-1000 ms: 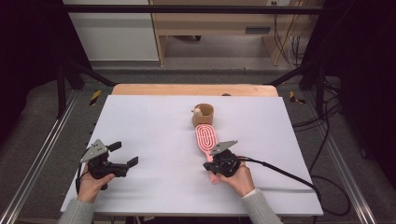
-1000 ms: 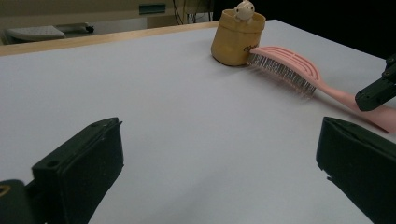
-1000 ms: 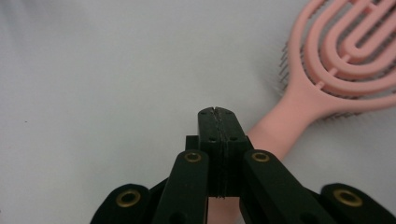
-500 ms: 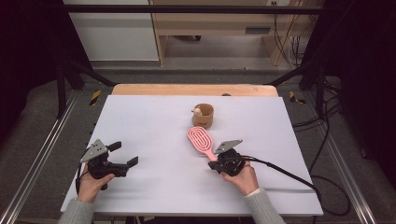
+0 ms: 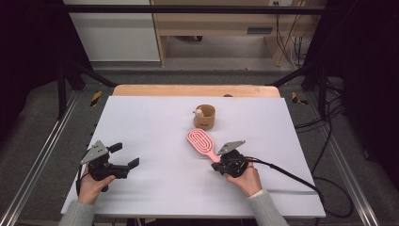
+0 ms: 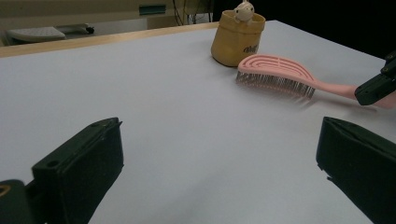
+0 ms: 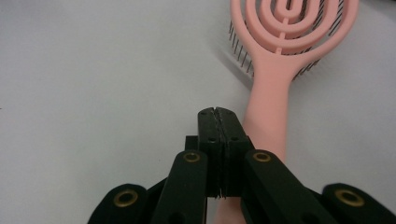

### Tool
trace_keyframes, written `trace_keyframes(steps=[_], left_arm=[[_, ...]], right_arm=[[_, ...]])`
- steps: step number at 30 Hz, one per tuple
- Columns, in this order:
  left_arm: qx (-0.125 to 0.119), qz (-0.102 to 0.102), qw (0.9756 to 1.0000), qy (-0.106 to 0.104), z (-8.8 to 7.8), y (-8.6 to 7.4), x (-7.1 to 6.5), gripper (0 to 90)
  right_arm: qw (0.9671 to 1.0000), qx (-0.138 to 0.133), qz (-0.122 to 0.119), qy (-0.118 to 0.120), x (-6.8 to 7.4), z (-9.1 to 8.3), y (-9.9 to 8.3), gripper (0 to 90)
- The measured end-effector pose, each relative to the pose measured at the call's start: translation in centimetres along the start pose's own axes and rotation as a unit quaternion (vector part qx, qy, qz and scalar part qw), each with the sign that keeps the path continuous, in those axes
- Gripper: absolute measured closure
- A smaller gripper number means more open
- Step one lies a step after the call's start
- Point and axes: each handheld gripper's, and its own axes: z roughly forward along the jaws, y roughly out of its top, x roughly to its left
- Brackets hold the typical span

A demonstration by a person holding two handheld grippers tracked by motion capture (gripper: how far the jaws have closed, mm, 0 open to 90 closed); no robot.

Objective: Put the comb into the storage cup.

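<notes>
- High view: the left gripper (image 5: 123,157) sits at lower left of the frame over the white table (image 5: 150,122), held from below by the left hand (image 5: 94,183); its jaws point right and stand wide apart with nothing between them.
- High view: the right gripper (image 5: 217,165) sits right of lower centre, with the right hand (image 5: 242,176) wrapped around its rear and the forearm entering from the bottom edge. Its cable (image 5: 287,176) trails right across the table.
- High view: the brush (image 5: 202,142), pink, lies at centre frame, head toward upper left and handle running down-right to the right gripper's tip. The cup (image 5: 205,116), tan, stands just above the brush head, apart from it.
- Left gripper view: both jaws rise at the lower corners, far apart over bare table. This view shows the brush bristles facing down and a small pale figure (image 6: 243,10) at the cup's rim. The right gripper's tip enters at right edge, at the handle.
- Right gripper view: the jaws are pressed together at centre frame. The handle runs beside their right side and passes beneath the gripper body; whether anything is clamped cannot be told.
</notes>
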Motion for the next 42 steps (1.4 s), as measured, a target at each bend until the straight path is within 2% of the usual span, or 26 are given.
trace_keyframes(steps=[6, 10, 17, 18, 23, 31, 35, 42], left_arm=[[0.0, -0.001, 1.0, 0.001, 0.0, 0.0, 0.0, 0.5], [0.0, -0.002, 1.0, 0.002, 0.0, 0.0, 0.0, 0.5], [0.0, -0.002, 1.0, 0.002, 0.0, 0.0, 0.0, 0.5], [0.0, -0.002, 1.0, 0.002, 0.0, 0.0, 0.0, 0.5], [0.001, -0.002, 1.0, 0.002, 0.0, 0.0, 0.0, 0.5], [0.002, -0.002, 1.0, 0.003, 0.0, 0.0, 0.0, 0.5], [0.0, -0.003, 1.0, 0.005, -0.1, 0.0, 0.1, 0.6], [0.001, -0.003, 1.0, 0.006, 0.0, 0.0, 0.1, 0.6]], right_arm=[[0.9999, -0.014, 0.005, 0.009, 0.1, -0.6, 0.2, 83.5], [0.9994, -0.031, 0.005, 0.012, 0.0, -1.3, 0.4, 75.3], [0.9973, -0.071, 0.016, -0.003, -0.3, -3.0, 0.9, 49.8], [0.997, -0.076, 0.016, -0.004, -0.3, -3.3, 1.0, 48.7], [0.9949, -0.097, 0.029, -0.007, -0.7, -4.2, 1.3, 32.2], [0.9933, -0.101, 0.041, -0.038, -1.1, -4.6, 1.6, 11.7], [0.9933, -0.1, 0.043, -0.038, -1.2, -4.6, 1.8, 6.3], [0.9944, -0.096, 0.031, -0.032, -1.1, -5.1, 2.6, 0.4]])
